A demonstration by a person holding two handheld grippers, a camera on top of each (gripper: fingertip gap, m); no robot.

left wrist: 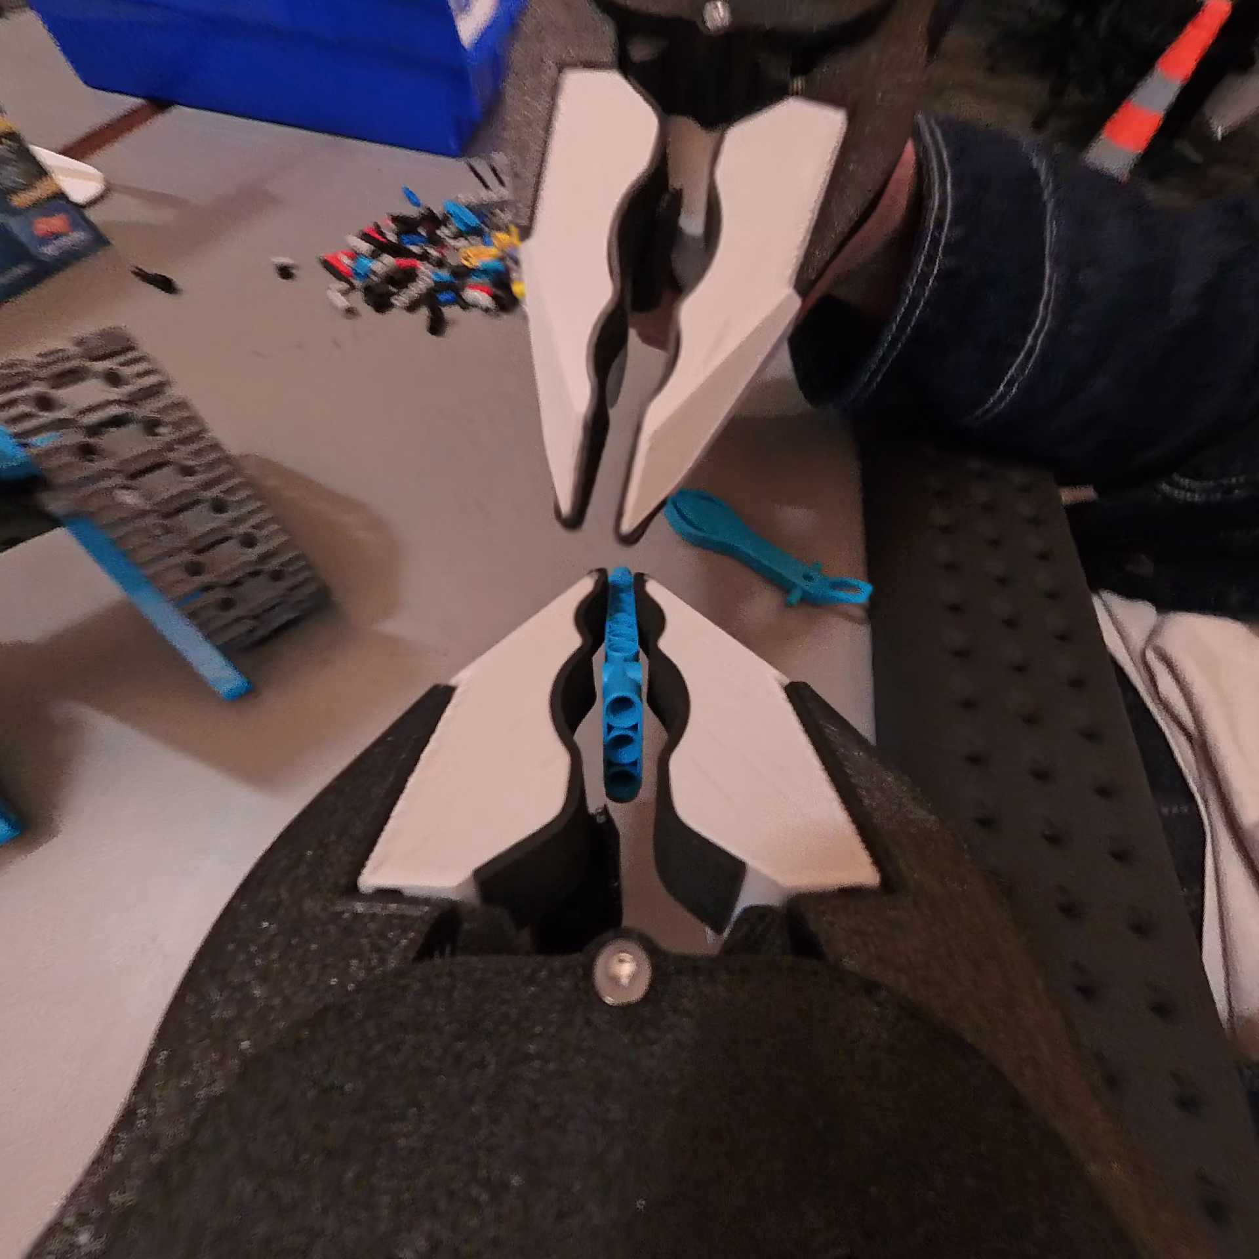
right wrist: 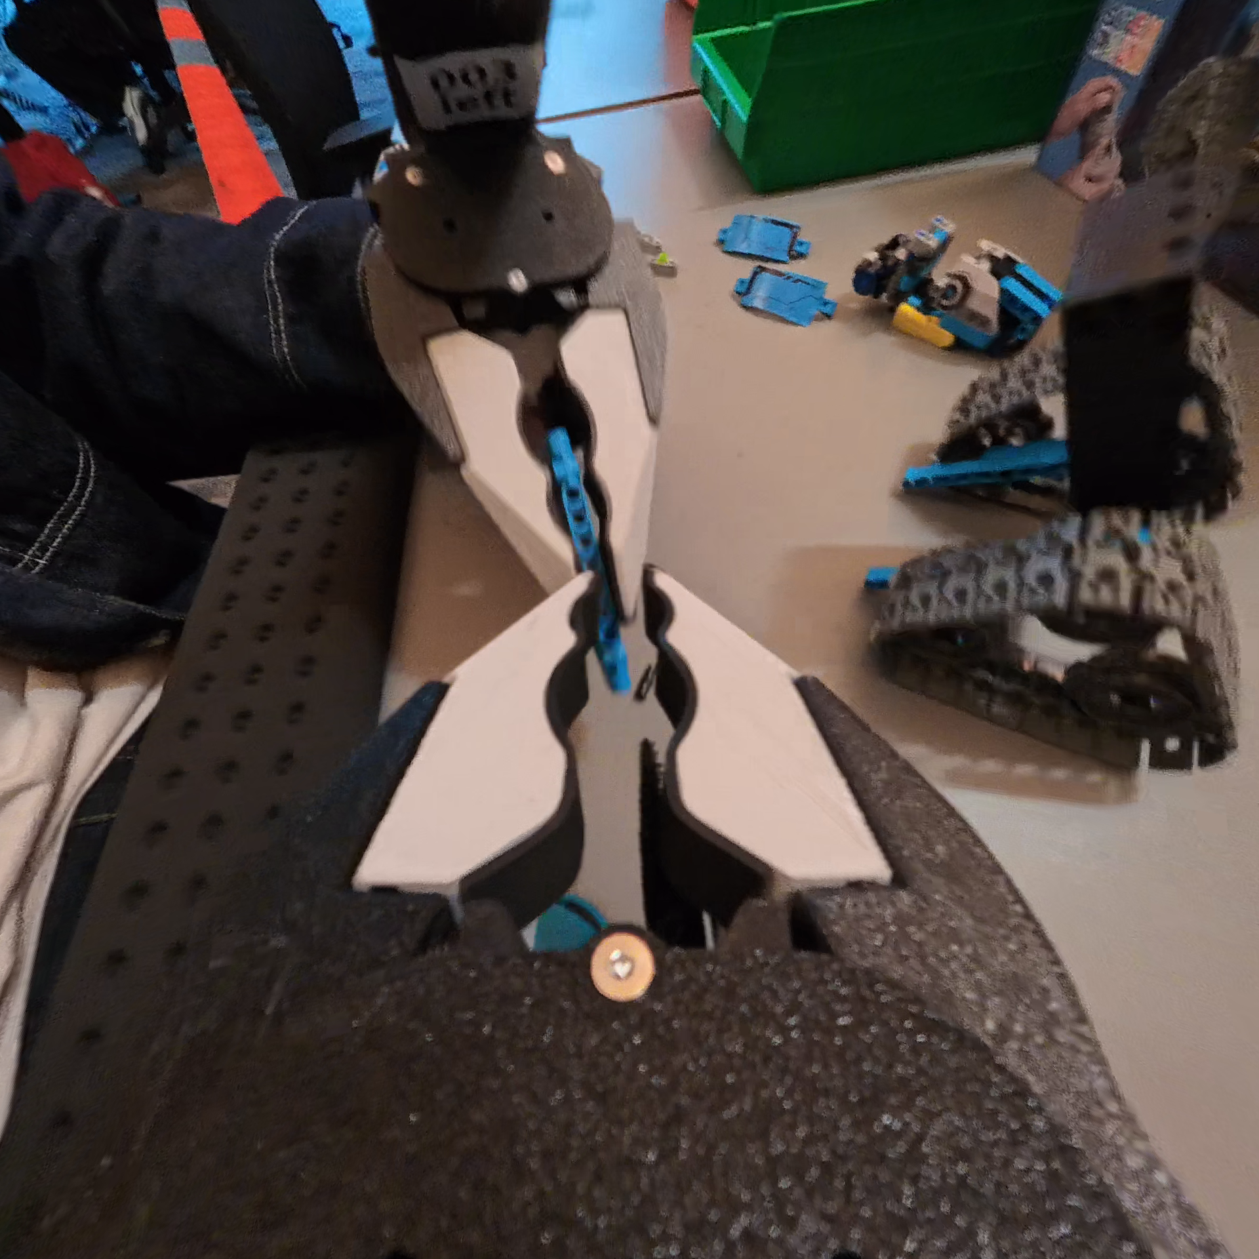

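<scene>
My left gripper (left wrist: 620, 578) is shut on a blue beam with holes (left wrist: 620, 688), held lengthwise between its pads. My right gripper (left wrist: 598, 528) faces it tip to tip from the far side, and its fingers stand a narrow gap apart. In the right wrist view, the left gripper (right wrist: 603, 593) comes down from above with the blue beam (right wrist: 579, 518). The beam's free end reaches into the gap of my right gripper (right wrist: 618, 578). A small dark bit (right wrist: 644, 681) sits by its right pad, and I cannot tell what it is.
On the grey table are a pile of small parts (left wrist: 429, 266), a teal lever tool (left wrist: 756, 552), a grey tracked model (right wrist: 1056, 647), a small blue vehicle (right wrist: 954, 293) and blue panels (right wrist: 783, 293). A blue bin (left wrist: 272, 61) and a green bin (right wrist: 886, 88) stand at the back. A black perforated strip (left wrist: 1008, 749) lies beside a dark sleeve (left wrist: 1056, 286). From either gripper's tips it is about 30 centimetres to the small blue vehicle (right wrist: 954, 293).
</scene>
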